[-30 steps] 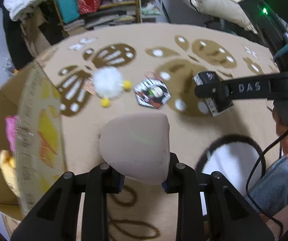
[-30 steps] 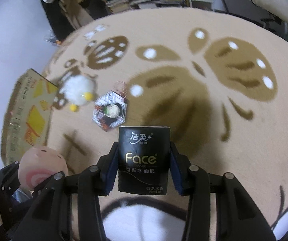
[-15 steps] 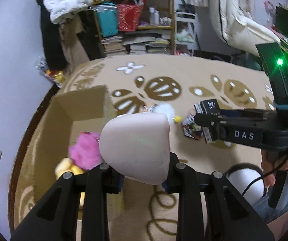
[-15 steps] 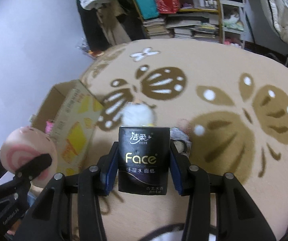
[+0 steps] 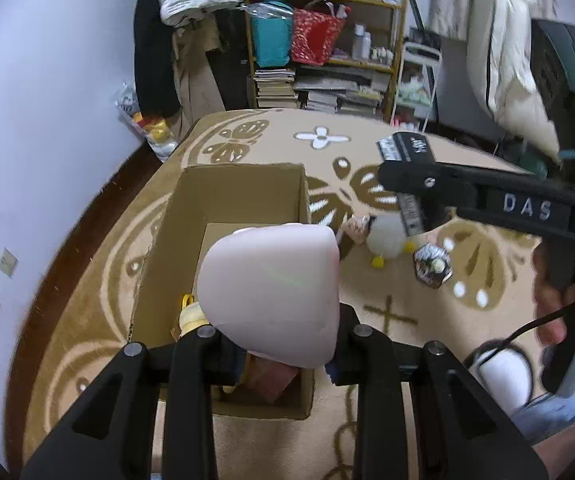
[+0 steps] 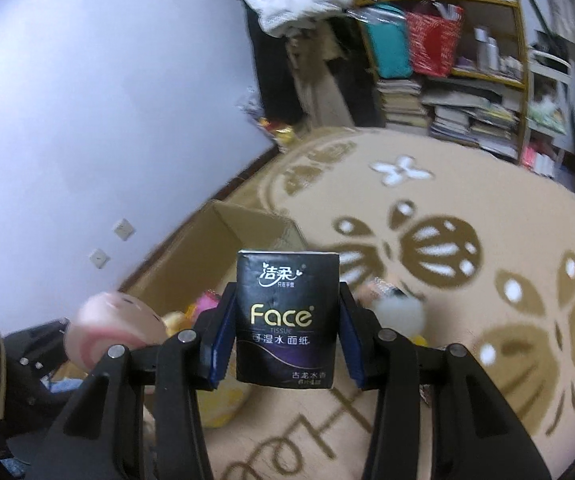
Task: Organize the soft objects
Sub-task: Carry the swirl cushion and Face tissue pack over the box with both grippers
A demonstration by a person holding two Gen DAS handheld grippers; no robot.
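Note:
My left gripper [image 5: 283,344] is shut on a pale pink soft toy [image 5: 271,292] and holds it above the open cardboard box [image 5: 243,196]. Inside the box a yellow plush [image 5: 191,314] shows under the toy. From the right wrist view the same pink toy [image 6: 115,330] appears at lower left, over the box [image 6: 223,240]. My right gripper [image 6: 285,344] is shut on a black tissue pack [image 6: 285,316] marked "Face". That gripper [image 5: 411,184] reaches in from the right of the left wrist view with the pack [image 5: 403,148]. A white fluffy ball toy [image 5: 385,236] lies on the rug.
A beige rug with brown butterfly patterns [image 5: 387,312] covers the floor. A hexagonal packet [image 5: 433,266] lies beside the white toy. A cluttered bookshelf [image 5: 323,52] stands at the back, a white wall [image 5: 47,120] on the left. A person's hand [image 5: 555,308] holds the right gripper's handle.
Both grippers have risen and swung left with their loads. The pink toy, which hung over the bare rug, is now above the box. The tissue pack has come nearer the box.

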